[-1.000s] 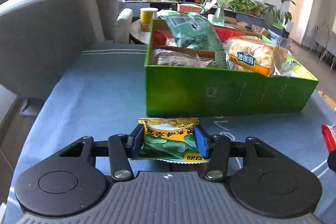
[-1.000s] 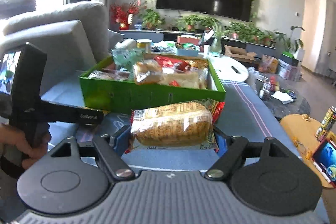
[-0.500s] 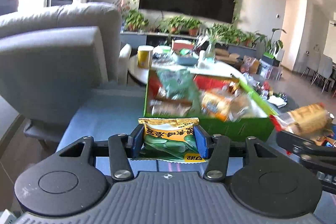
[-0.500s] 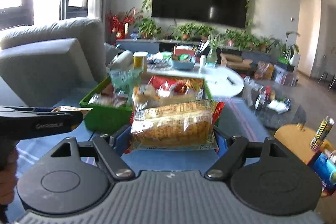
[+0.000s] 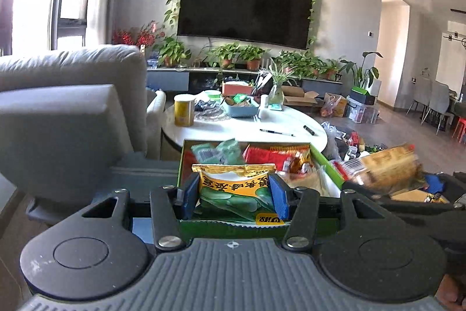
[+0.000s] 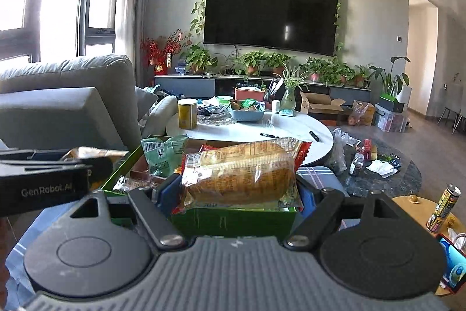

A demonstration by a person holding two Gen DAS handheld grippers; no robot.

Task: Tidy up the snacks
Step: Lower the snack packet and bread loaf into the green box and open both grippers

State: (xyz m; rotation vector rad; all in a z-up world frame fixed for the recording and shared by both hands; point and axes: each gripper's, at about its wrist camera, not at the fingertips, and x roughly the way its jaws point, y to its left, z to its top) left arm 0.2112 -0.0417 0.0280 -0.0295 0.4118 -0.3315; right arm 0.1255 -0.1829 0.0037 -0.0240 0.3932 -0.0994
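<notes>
My left gripper (image 5: 234, 196) is shut on a yellow-and-green bean snack packet (image 5: 236, 188) and holds it above the near edge of the green snack box (image 5: 180, 165). My right gripper (image 6: 236, 188) is shut on a clear-wrapped bread loaf (image 6: 238, 171) and holds it over the near wall of the same box (image 6: 233, 219). The box holds a pale green packet (image 6: 163, 153), red packets (image 5: 262, 155) and others. The loaf also shows, blurred, at the right of the left wrist view (image 5: 384, 168).
A grey sofa (image 5: 67, 107) stands to the left. A white round table (image 5: 247, 130) behind the box carries a yellow can (image 5: 183, 110), a blue tray and pens. A small wooden side table with a drink can (image 6: 442, 207) is at the right.
Both grippers have risen and moved forward with their snacks, from low in front of the box to above its near edge. The box now appears lower in both views.
</notes>
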